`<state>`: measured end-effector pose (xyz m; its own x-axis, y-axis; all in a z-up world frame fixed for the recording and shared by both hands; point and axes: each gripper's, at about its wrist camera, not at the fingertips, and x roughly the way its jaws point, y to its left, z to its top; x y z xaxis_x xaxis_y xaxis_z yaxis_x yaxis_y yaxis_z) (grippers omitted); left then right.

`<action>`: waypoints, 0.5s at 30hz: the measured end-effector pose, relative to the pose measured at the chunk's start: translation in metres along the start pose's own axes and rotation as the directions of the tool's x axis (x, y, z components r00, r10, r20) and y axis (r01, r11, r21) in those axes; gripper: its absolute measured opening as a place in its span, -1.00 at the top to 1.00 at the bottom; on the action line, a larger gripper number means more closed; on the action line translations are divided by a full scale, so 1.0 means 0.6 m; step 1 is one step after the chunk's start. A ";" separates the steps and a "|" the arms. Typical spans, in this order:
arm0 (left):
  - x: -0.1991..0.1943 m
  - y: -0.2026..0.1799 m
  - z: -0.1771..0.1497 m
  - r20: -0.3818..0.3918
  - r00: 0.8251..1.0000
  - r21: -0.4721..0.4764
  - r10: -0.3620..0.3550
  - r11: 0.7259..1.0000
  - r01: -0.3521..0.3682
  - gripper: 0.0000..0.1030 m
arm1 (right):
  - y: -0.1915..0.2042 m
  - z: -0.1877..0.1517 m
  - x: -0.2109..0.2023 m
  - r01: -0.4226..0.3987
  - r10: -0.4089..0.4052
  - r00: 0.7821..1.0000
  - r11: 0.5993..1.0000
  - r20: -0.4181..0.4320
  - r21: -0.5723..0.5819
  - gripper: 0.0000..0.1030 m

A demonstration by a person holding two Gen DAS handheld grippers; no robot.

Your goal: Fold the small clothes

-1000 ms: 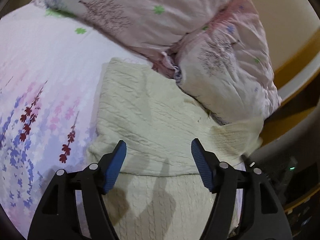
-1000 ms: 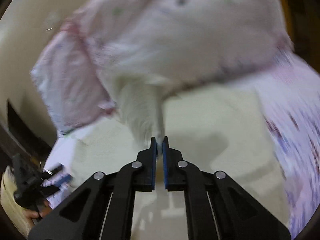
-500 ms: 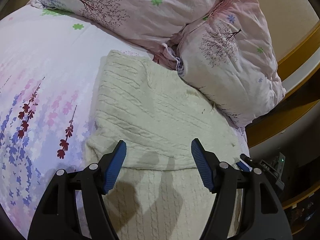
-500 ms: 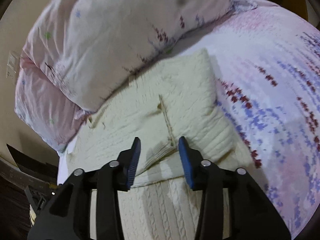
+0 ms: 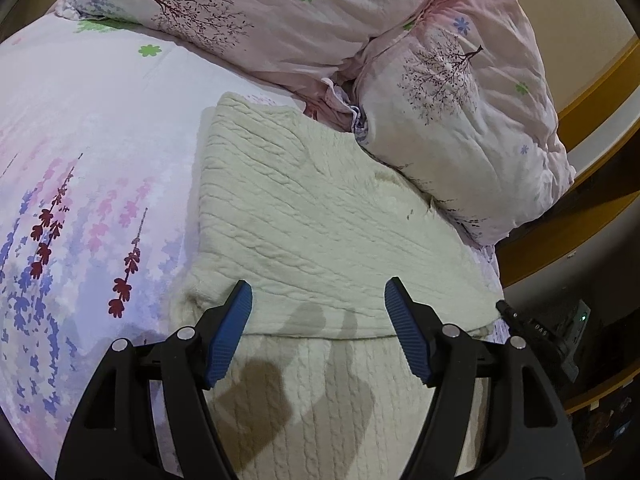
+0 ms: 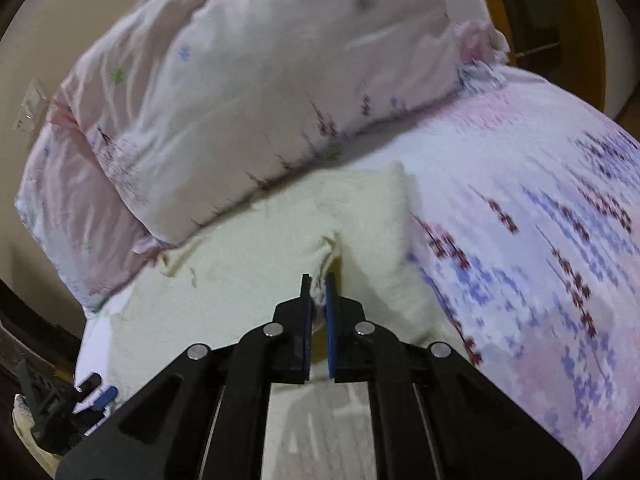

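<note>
Right wrist view: cream knit sweater [image 6: 256, 264], partly folded on the bed [image 6: 520, 184], is pinched by the right hand-held gripper [image 6: 319, 280]. Left hand-held gripper [image 5: 318, 300] hovers wide above it. Next, probably carry that pinch across, keeping edges aligned.

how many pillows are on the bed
2. One pillow lies along the head of the bed behind the cream sweater; the other pillow sits to its right, by the bed's edge. Others may lie out of view.
</note>
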<state>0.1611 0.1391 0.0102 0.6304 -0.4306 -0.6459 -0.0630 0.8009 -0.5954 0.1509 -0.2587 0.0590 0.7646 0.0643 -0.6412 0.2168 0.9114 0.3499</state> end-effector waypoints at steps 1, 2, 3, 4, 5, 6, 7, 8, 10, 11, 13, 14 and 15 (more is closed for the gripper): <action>0.001 0.000 0.000 -0.002 1.000 0.003 0.004 1.000 -0.004 -0.36 | -0.003 -0.004 0.004 0.008 -0.008 1.000 1.000 -0.011 0.003 0.90; 0.001 0.000 0.000 -0.003 1.000 0.004 0.004 1.000 -0.004 -0.36 | -0.005 -0.008 0.007 0.019 -0.019 1.000 1.000 -0.021 0.006 0.90; 0.001 0.000 0.000 -0.004 1.000 0.005 0.005 1.000 -0.005 -0.36 | -0.007 -0.011 0.010 0.025 -0.025 0.999 1.000 -0.029 0.008 0.90; 0.001 0.000 -0.001 -0.004 1.000 0.006 0.005 1.000 -0.005 -0.36 | -0.009 -0.014 0.012 0.031 -0.031 0.999 0.999 -0.035 0.008 0.90; 0.001 0.000 -0.001 -0.005 1.000 0.006 0.006 1.000 -0.006 -0.36 | -0.009 -0.017 0.015 0.036 -0.036 0.999 0.999 -0.040 0.007 0.90; 0.002 0.000 -0.001 -0.005 1.000 0.006 0.006 1.000 -0.006 -0.36 | -0.011 -0.020 0.016 0.041 -0.041 0.998 0.999 -0.045 0.010 0.90; 0.003 0.001 -0.001 -0.006 1.000 0.006 0.007 1.000 -0.007 -0.36 | -0.012 -0.022 0.019 0.046 -0.045 0.998 0.999 -0.054 0.012 0.90; 0.004 0.001 -0.002 -0.006 1.000 0.006 0.008 1.000 -0.008 -0.36 | -0.016 -0.025 0.025 0.054 -0.053 0.996 0.998 -0.068 0.014 0.90; 0.006 0.003 -0.003 -0.007 1.000 0.008 0.011 1.000 -0.011 -0.36 | -0.020 -0.029 0.036 0.064 -0.062 0.993 0.998 -0.095 0.015 0.89; 0.007 0.001 -0.002 -0.008 1.000 0.012 0.012 1.000 -0.012 -0.36 | -0.018 -0.029 0.036 0.069 -0.068 0.993 0.998 -0.095 0.006 0.89; 0.006 0.001 -0.003 -0.010 1.000 0.018 0.015 1.000 -0.015 -0.36 | -0.014 -0.026 0.029 0.068 -0.068 0.993 0.998 -0.097 -0.003 0.79; 0.006 0.001 -0.004 -0.011 1.000 0.019 0.015 1.000 -0.015 -0.36 | -0.014 -0.024 0.024 0.067 -0.066 0.994 0.998 -0.088 0.002 0.77; 0.006 0.002 -0.004 -0.010 1.000 0.019 0.016 1.000 -0.016 -0.36 | -0.012 -0.023 0.017 0.070 -0.070 0.995 0.998 -0.071 -0.002 0.76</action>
<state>0.1615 0.1374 0.0062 0.6213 -0.4222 -0.6601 -0.0579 0.8154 -0.5760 0.1490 -0.2590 0.0404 0.7025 0.0287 -0.7111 0.2691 0.9143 0.3027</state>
